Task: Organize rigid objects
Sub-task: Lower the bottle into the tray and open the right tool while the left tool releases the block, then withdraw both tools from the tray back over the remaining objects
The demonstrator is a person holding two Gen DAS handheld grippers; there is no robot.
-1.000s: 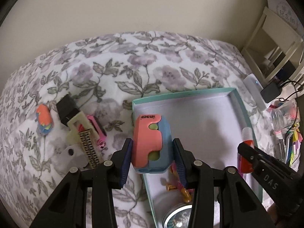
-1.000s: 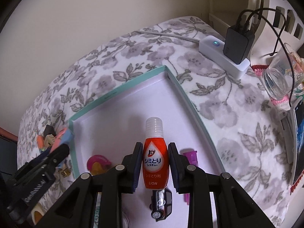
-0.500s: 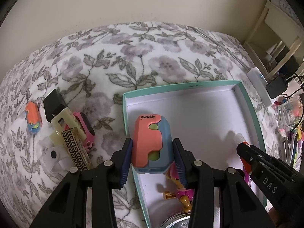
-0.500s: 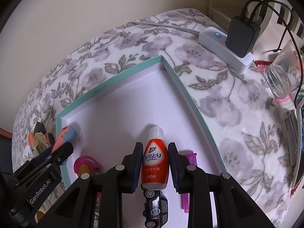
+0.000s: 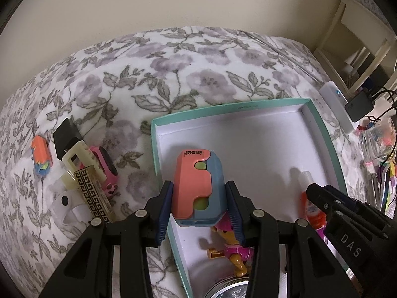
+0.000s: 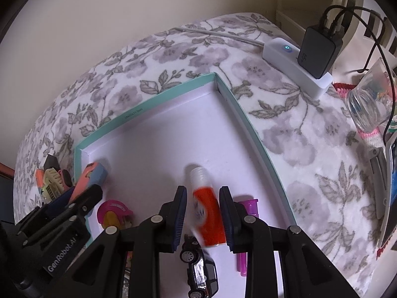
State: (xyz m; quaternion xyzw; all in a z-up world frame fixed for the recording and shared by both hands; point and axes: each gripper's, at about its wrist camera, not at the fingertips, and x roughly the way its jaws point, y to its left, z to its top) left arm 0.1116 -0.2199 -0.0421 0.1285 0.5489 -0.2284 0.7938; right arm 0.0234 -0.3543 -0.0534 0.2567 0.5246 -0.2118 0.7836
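both loads now lower inside teal box [image 5: 322, 126]. left gripper [image 5: 198, 208] pinching coral-blue block [image 5: 196, 186]; right gripper [image 6: 202, 217] pinching red bottle [image 6: 208, 218], now tilted, blurred.

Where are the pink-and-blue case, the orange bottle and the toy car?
pink-and-blue case [image 5: 196, 186]: left wrist view, pink front face.
orange bottle [image 6: 208, 221]: right wrist view, middle of the orange body.
toy car [image 6: 202, 273]: right wrist view, black roof.
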